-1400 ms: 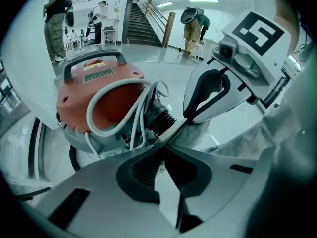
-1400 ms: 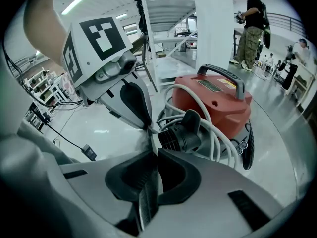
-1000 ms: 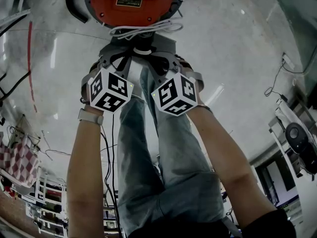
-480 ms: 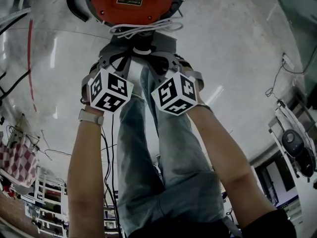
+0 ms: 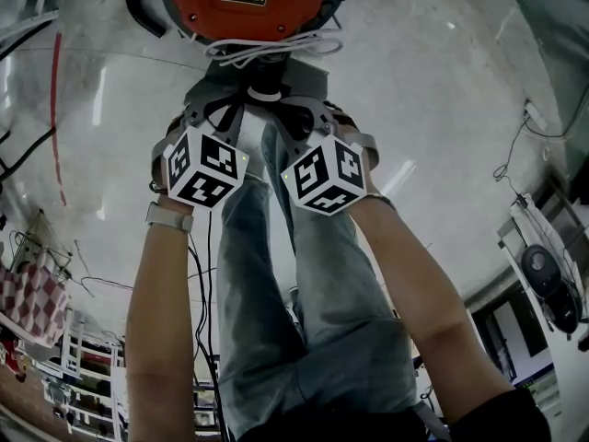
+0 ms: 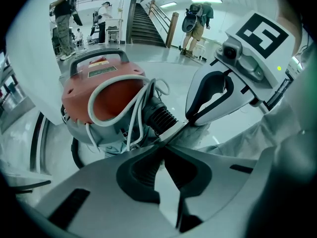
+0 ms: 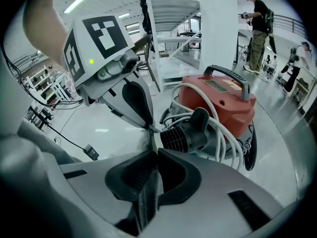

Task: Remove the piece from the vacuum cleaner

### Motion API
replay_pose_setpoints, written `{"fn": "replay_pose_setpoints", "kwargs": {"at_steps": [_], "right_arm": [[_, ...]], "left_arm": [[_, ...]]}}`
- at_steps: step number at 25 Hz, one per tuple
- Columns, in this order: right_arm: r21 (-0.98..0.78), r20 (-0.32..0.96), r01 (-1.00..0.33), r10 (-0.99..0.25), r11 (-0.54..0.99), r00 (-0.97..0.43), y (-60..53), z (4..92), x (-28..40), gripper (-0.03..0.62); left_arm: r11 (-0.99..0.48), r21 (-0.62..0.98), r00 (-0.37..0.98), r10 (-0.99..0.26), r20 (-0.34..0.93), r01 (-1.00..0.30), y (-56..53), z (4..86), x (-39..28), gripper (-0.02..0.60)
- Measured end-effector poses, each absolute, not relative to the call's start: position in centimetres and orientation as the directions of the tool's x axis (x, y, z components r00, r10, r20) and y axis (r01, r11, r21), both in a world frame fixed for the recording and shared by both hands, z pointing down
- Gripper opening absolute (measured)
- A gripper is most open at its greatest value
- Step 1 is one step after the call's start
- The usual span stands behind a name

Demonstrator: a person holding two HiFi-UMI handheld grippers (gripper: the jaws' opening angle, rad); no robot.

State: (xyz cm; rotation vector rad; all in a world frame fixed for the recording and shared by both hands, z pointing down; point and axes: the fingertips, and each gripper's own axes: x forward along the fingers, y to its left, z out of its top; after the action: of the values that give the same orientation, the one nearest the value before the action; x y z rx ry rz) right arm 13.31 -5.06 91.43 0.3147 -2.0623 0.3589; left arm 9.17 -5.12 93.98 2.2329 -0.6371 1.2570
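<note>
The red vacuum cleaner (image 5: 247,3) stands on the floor in front of me, with a white cord (image 5: 267,52) looped over it. A black ribbed hose piece (image 6: 161,117) juts from its front toward me and ends in a pale rim (image 5: 265,93). My left gripper (image 5: 250,101) and right gripper (image 5: 281,101) meet tip to tip at that rim. Both are shut, each pinching the rim from its own side. In the right gripper view the ribbed piece (image 7: 183,135) lies just right of the right gripper (image 7: 153,135). The left gripper (image 6: 166,144) touches the rim's edge.
The holder's legs in jeans (image 5: 304,293) fill the lower middle of the head view. Cables (image 5: 515,145) trail over the pale floor. People (image 6: 63,14) stand far off by a staircase (image 6: 146,24). A white pillar (image 7: 215,29) rises behind the vacuum.
The vacuum body has drifted slightly toward the top of the head view. Both grippers and the pale rim hold the same place, so a little more of the black piece shows.
</note>
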Motion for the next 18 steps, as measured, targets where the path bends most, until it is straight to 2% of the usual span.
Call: {"fn": "replay_pose_setpoints", "kwargs": {"at_steps": [8, 13, 18], "right_arm": [[-0.123, 0.871, -0.358, -0.072, 0.926, -0.486, -4.2, 91.5, 13.1, 0.052], [-0.164, 0.878, -0.327, -0.014, 0.931, -0.479, -0.4, 92.3, 13.1, 0.046], [-0.198, 0.882, -0.297, 0.037, 0.934, -0.471, 3.8, 92.5, 12.9, 0.048]], "left_arm": [[-0.773, 0.180, 0.461, -0.159, 0.873, -0.608, -4.5, 93.9, 8.9, 0.048], [-0.820, 0.193, 0.456, -0.091, 0.885, -0.539, -0.5, 94.9, 9.1, 0.044], [-0.808, 0.242, 0.466, -0.046, 0.884, -0.538, 4.2, 95.1, 8.9, 0.043]]}}
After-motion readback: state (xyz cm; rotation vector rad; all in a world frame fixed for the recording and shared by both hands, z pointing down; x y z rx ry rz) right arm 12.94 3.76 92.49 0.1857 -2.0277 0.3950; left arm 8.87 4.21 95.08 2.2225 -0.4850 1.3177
